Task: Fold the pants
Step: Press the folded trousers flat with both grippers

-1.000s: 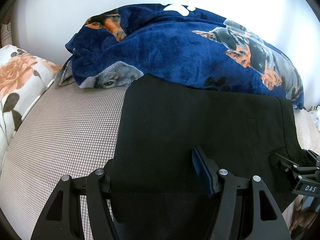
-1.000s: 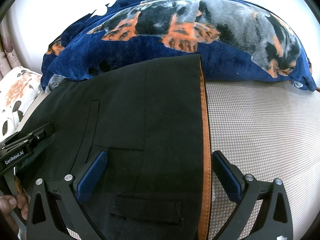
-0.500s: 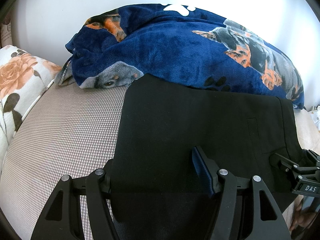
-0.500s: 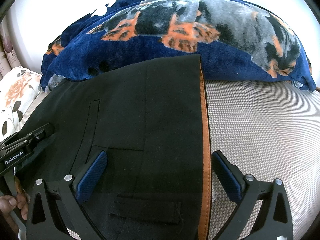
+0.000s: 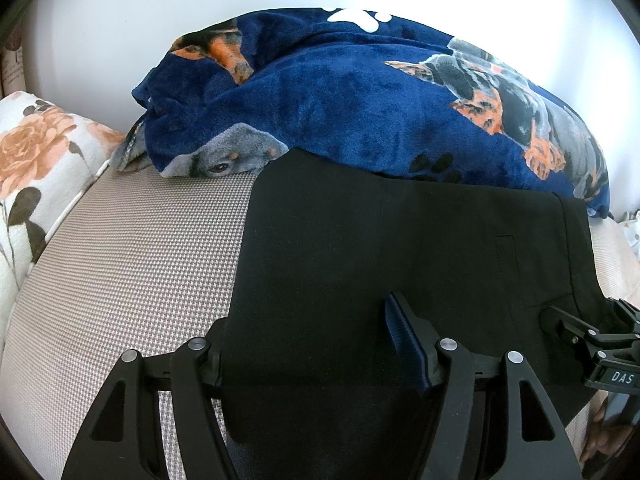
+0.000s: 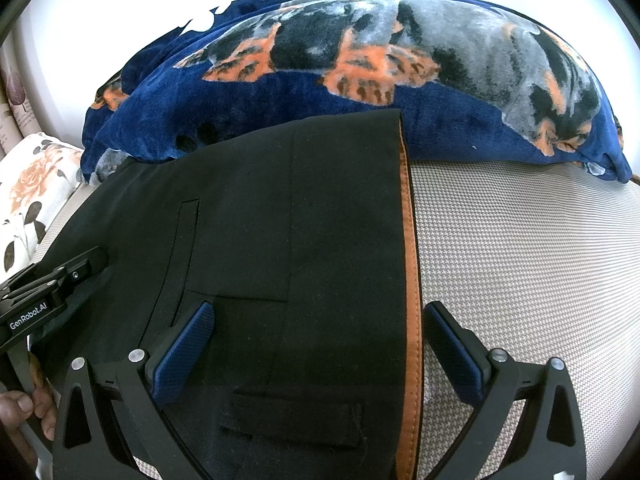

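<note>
While both spread wide, pants (image 6: 280,240) lie between each hand-held gripper (image 6: 320,344).

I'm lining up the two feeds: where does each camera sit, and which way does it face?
Left wrist: on the left tool, looking forward over the pants' left edge; the right tool shows at right.
Right wrist: on the right tool, facing the orange-lined waistband; the left tool and a hand show at left.
Shared: pants, blue dog blanket, floral pillow.
</note>
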A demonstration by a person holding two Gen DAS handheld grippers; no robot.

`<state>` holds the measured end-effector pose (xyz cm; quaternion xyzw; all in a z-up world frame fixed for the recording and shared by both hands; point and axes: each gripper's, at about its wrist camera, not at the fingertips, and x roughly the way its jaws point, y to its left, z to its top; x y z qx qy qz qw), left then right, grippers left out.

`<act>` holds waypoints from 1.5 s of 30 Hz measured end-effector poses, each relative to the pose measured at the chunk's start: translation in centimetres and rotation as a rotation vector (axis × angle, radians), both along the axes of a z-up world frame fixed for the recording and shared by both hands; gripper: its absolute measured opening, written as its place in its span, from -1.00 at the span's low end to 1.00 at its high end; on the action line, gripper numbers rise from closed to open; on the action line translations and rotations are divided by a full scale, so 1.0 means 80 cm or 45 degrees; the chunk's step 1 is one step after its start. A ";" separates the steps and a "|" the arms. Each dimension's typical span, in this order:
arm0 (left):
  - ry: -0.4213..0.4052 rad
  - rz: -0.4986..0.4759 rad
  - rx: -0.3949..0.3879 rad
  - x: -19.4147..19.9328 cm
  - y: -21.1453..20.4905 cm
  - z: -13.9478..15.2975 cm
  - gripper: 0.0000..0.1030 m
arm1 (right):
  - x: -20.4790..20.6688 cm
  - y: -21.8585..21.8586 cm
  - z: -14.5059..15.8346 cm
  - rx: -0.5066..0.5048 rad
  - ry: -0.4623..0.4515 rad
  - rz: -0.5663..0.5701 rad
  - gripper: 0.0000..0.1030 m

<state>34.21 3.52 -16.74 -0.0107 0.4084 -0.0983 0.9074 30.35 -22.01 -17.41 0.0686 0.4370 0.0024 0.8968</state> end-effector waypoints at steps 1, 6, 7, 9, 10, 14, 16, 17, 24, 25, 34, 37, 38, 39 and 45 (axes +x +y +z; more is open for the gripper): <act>-0.001 0.000 0.001 0.001 0.000 0.000 0.29 | 0.000 0.000 0.000 -0.001 -0.001 0.000 0.99; -0.002 0.000 0.006 0.001 0.000 0.000 0.29 | 0.000 0.000 0.000 -0.001 0.000 0.000 0.99; -0.002 -0.001 0.006 0.001 -0.001 0.000 0.29 | 0.000 0.000 0.000 -0.002 0.000 0.000 0.99; -0.002 0.000 0.007 0.002 0.001 0.000 0.30 | 0.000 0.000 0.000 -0.002 0.000 0.000 0.99; -0.003 0.000 0.007 0.002 0.000 0.000 0.30 | 0.001 0.000 0.000 -0.002 0.000 0.000 0.99; -0.003 0.000 0.009 0.002 -0.001 0.000 0.30 | 0.001 0.000 0.000 -0.003 0.000 0.000 0.99; -0.003 0.000 0.009 0.002 -0.001 0.000 0.31 | 0.000 0.001 0.000 -0.002 0.000 0.000 0.99; -0.003 0.000 0.010 0.002 -0.002 0.000 0.31 | 0.001 0.001 0.000 -0.002 0.000 0.000 0.99; -0.004 0.000 0.013 0.002 -0.001 0.000 0.31 | 0.001 0.001 0.000 -0.004 0.000 -0.001 0.99; -0.004 0.000 0.013 0.002 0.000 0.000 0.31 | 0.001 0.001 0.000 -0.005 -0.001 -0.001 0.99; -0.004 0.000 0.015 0.003 -0.001 0.001 0.32 | 0.001 0.002 0.000 -0.005 0.000 -0.002 0.99; -0.003 0.001 0.016 0.003 -0.001 0.001 0.32 | 0.001 0.002 0.000 -0.006 -0.001 -0.002 0.99; -0.003 0.001 0.016 0.003 -0.001 0.001 0.32 | 0.002 0.001 0.000 -0.006 -0.001 -0.002 0.99; -0.003 0.002 0.017 0.004 0.001 0.001 0.32 | 0.001 0.002 0.000 -0.005 0.000 -0.002 0.99; -0.004 0.002 0.019 0.004 -0.001 0.001 0.33 | 0.002 0.002 0.000 -0.007 -0.001 -0.002 0.99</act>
